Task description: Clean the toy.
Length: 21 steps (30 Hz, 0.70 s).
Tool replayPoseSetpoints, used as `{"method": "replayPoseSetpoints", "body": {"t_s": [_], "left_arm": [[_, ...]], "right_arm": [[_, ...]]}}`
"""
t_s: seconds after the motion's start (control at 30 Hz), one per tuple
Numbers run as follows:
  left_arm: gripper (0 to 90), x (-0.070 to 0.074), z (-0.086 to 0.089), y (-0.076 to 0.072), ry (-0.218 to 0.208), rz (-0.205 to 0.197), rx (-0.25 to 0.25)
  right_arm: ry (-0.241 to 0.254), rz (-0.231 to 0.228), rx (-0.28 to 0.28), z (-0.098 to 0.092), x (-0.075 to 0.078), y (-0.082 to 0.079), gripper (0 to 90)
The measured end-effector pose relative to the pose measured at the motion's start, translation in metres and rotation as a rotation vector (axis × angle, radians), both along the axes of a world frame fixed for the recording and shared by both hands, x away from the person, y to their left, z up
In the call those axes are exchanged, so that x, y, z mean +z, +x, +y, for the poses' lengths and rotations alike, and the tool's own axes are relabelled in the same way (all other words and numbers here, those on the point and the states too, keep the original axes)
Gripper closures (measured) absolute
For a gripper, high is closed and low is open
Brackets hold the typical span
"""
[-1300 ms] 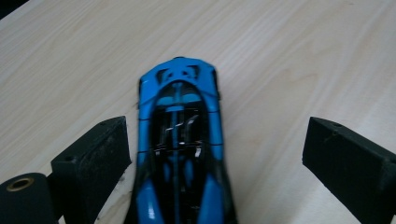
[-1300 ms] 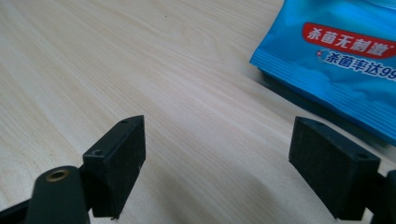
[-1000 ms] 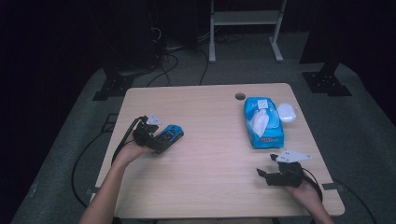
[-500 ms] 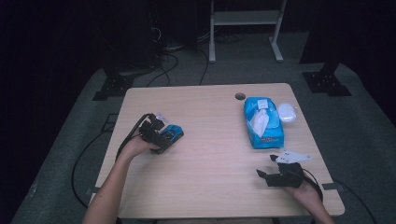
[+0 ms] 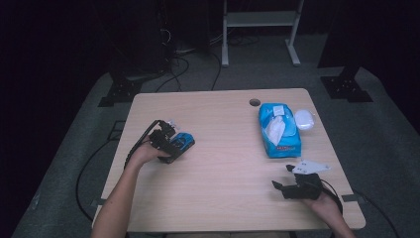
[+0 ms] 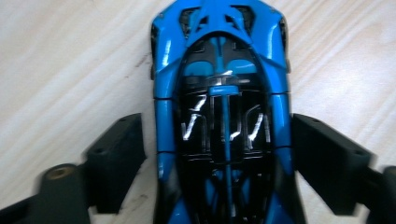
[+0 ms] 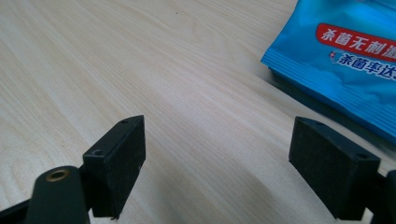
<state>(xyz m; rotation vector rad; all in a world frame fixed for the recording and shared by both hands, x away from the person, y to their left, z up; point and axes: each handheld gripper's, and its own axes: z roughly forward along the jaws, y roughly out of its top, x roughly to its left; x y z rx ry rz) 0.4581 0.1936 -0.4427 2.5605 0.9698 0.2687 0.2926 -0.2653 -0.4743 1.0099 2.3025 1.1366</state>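
A blue and black toy car (image 5: 183, 142) lies on the left part of the wooden table (image 5: 218, 168). My left gripper (image 5: 174, 147) reaches over it from the left. In the left gripper view the car (image 6: 224, 93) lies lengthwise between the black jaws of my left gripper (image 6: 217, 140), which have just been closing. The right pad is at the car's side and a thin gap shows at the left pad. My right gripper (image 5: 280, 178) rests open near the front right, and between its jaws (image 7: 217, 140) is only bare wood.
A blue pack of wipes (image 5: 279, 130) lies at the back right, its corner (image 7: 345, 60) just beyond my right gripper. A white oval object (image 5: 303, 119) sits beside the pack. A cable hole (image 5: 254, 102) is near the far edge.
My left gripper has slid right and down over the toy car, so the car now lies between its jaws. The right hand has stayed put.
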Motion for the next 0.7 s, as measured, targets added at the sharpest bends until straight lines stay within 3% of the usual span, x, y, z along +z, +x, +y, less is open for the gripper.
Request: {"method": "replayPoseSetpoints", "body": {"t_s": [0.2,0.53,0.63,0.7], "left_arm": [[24.7,-0.0053,-0.0061,0.0029,0.044,0.023,0.002],[25.4,-0.0043,-0.0054,0.0032,0.038,0.029,0.006],[27.4,-0.0004,-0.0021,0.0037,0.006,0.021,0.016],[27.4,-0.0003,-0.0012,0.0037,0.007,0.025,0.018]], "right_arm": [[-0.003,0.003,0.004,0.0007,-0.0004,0.0002,18.1],[-0.007,0.0,0.01,0.0012,-0.001,-0.0004,18.1],[-0.007,0.002,0.012,0.0016,-0.0013,-0.0002,18.1],[-0.008,0.004,0.012,0.0018,-0.0016,0.0002,18.1]]}}
